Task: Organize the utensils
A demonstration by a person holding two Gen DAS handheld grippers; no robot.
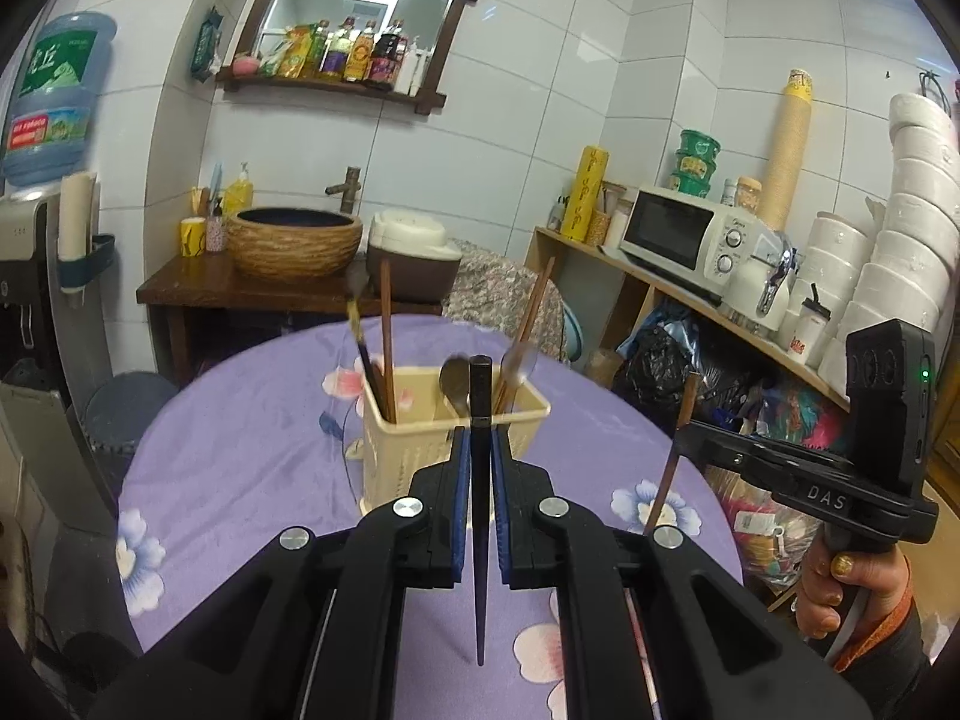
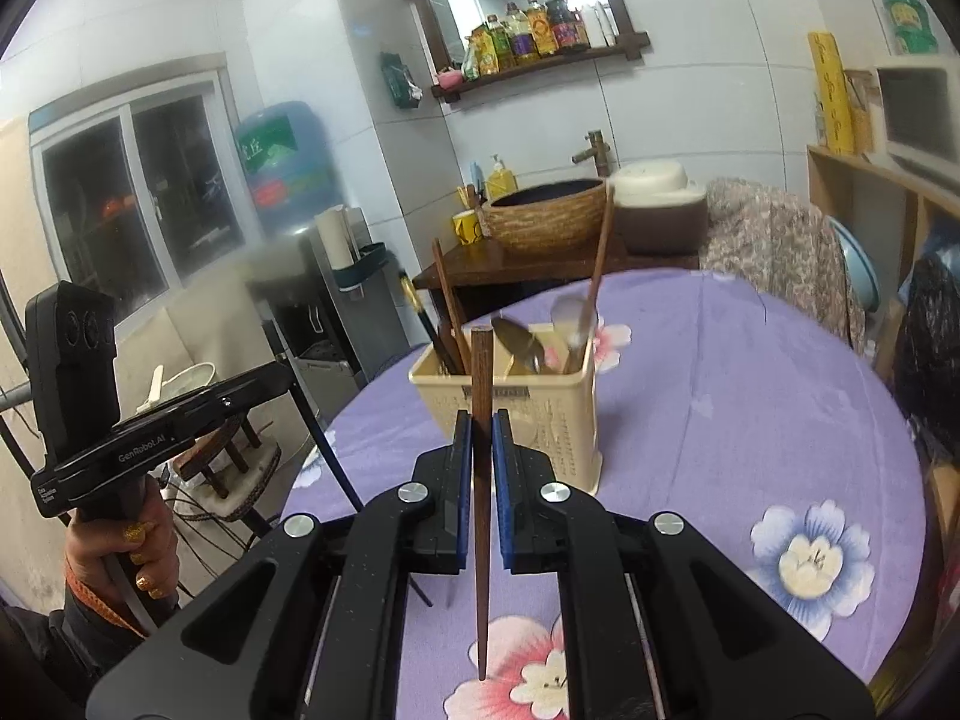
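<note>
White tiled walls (image 1: 600,60) surround the room. A wood-framed mirror shelf (image 1: 354,24) hangs above a basket-like basin (image 1: 297,240). A dark window (image 2: 138,204) is on the left, a microwave (image 1: 684,234) on a wooden shelf (image 1: 600,252).

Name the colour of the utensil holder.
Cream holder, shown best in the right wrist view.

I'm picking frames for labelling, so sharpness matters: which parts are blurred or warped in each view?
Left wrist view: the black chopstick in the left gripper is sharp, the spoons in the holder are smeared, and the walls bow. Right wrist view: the brown chopstick is sharp, the window side hazy.
</note>
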